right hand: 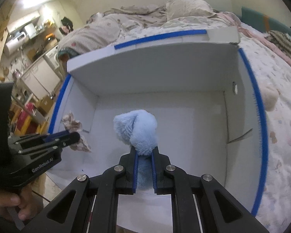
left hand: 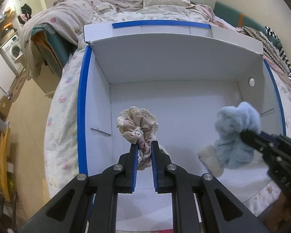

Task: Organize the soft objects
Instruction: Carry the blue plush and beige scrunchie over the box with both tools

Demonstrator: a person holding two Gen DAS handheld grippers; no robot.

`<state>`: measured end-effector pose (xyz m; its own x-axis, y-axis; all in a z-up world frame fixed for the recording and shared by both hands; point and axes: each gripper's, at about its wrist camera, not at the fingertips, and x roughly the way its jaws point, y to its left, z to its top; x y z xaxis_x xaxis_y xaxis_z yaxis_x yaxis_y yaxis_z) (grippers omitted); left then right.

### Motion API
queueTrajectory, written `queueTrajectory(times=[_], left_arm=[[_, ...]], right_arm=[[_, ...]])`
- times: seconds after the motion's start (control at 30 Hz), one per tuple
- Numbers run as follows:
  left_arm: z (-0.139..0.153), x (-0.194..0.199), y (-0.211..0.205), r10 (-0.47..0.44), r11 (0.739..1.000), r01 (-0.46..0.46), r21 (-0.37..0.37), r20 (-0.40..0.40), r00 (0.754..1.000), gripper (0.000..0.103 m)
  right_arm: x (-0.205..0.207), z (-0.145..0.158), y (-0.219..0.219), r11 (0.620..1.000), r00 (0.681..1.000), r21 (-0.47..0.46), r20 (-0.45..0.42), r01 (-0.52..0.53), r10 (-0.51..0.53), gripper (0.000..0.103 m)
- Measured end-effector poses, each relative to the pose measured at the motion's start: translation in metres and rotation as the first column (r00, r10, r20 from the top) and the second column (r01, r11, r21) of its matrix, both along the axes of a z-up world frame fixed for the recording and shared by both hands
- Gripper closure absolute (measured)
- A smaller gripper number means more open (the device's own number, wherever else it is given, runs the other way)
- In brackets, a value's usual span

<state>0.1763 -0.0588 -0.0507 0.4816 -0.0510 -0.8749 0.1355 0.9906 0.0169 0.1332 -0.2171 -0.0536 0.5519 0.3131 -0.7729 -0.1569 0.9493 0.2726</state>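
Left tool point(left hand: 143, 151) clamped on beige lace-edged scrunchie point(left hand: 137, 130); right tool point(right hand: 144, 155) clamped on fluffy blue scrunchie point(right hand: 139, 130), both over white box point(left hand: 164, 58).

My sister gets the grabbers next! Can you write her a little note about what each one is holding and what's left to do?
Left tool: shut on the beige lace scrunchie, held over the white box.
Right tool: shut on the fluffy blue scrunchie, also over the box.
Done: both scrunchies picked up and brought over the open box.
Left: lower each one and let go inside. A cream fluffy thing lies on the bed right of the box and may need collecting too.
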Motion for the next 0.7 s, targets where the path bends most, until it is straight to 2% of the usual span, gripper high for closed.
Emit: queueTrajectory(times=[0.23,0.4,0.7], left_arm=[[-0.008,0.002,-0.004,-0.004,1.0,0.004,0.005,-0.029,1.0,0.091],[-0.013,0.004,-0.007,-0.008,1.0,0.008,0.017,-0.045,0.999,0.091],[-0.018,0.009,-0.009,-0.012,1.0,0.012,-0.006,-0.078,0.997,0.091]], right_arm=[[0.012,-0.02,0.008,1.0,0.996,-0.007,-0.091,-0.001,0.0,0.09],[0.022,-0.042,0.012,0.995,0.983,-0.096,-0.183,0.005,-0.023,0.09],[0.03,-0.047,0.004,0.995,0.973,-0.086,-0.224,0.044,-0.062,0.09]])
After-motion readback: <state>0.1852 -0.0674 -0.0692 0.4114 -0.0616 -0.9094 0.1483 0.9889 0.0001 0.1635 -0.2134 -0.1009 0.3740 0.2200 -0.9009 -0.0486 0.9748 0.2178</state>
